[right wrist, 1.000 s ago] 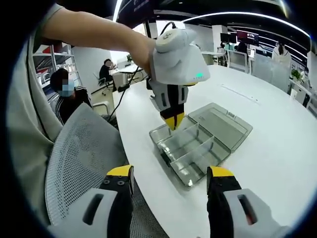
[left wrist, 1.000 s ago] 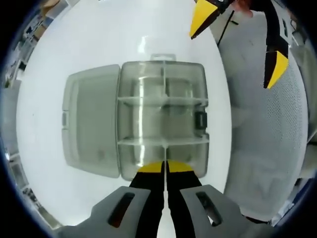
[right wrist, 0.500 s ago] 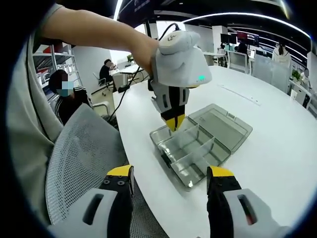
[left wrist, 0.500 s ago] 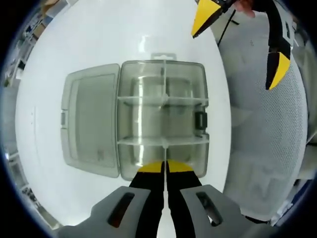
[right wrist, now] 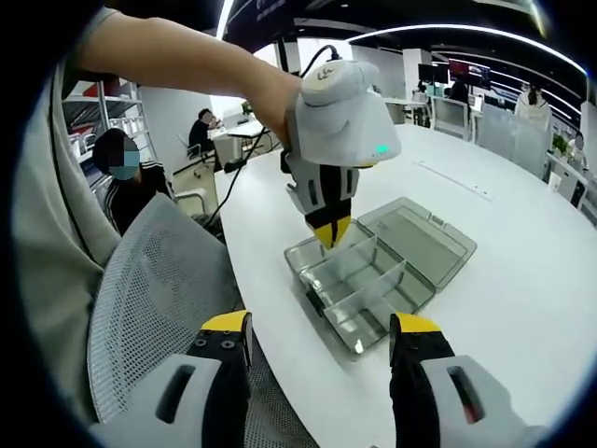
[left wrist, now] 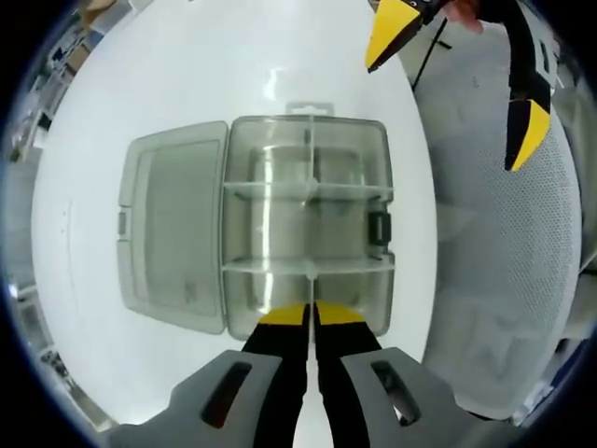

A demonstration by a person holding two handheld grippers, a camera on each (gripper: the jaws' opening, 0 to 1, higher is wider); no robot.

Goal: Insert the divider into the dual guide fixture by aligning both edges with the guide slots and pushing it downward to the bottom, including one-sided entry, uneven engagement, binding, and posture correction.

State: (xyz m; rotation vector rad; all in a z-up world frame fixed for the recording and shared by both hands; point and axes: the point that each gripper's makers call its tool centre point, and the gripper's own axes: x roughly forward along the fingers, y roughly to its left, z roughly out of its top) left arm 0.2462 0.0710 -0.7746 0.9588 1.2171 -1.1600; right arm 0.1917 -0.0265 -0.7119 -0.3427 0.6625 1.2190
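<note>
While the left gripper looks straight down in the left gripper view, its jaws pinch the near end of the divider, which runs along the middle of the clear box on the white table, lid open alongside. In the right gripper view, the right gripper hangs spread over a mesh chair, well apart from the box.

I am in an open-plan office: long white tabletop, mesh chair, seated people at desks, monitors, strip ceiling lighting.
</note>
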